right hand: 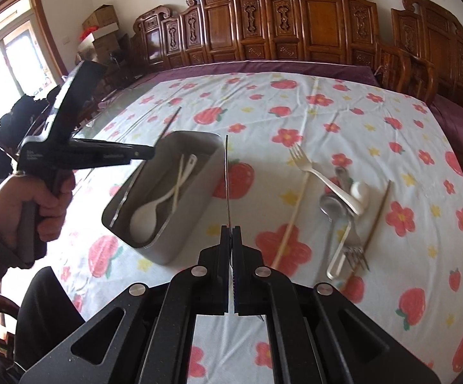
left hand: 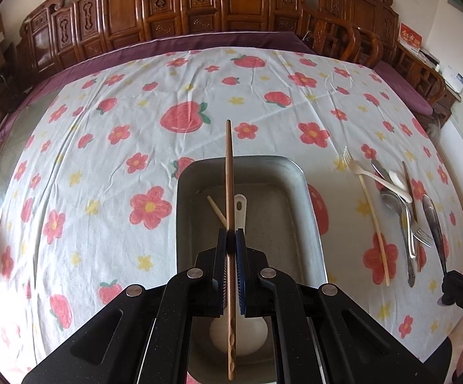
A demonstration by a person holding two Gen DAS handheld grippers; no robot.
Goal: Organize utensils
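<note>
My left gripper [left hand: 230,235] is shut on a brown wooden chopstick [left hand: 229,172] and holds it above a grey metal tray [left hand: 295,172]. The tray holds a white spoon [right hand: 154,206] and a pale chopstick [right hand: 177,188]. My right gripper [right hand: 230,232] is shut on a thin metal utensil [right hand: 227,179] seen edge-on, right of the tray [right hand: 199,140]. Loose utensils lie on the cloth to the right: a white fork [right hand: 322,177], a pale chopstick [right hand: 292,219], metal spoons [right hand: 332,206], a metal fork [right hand: 356,256] and a brown chopstick [right hand: 377,217].
The table wears a white cloth with red flowers and strawberries [left hand: 109,160]. Carved wooden chairs [left hand: 199,3] line the far side. The left gripper's body and the hand holding it [right hand: 39,188] hang over the table's left side.
</note>
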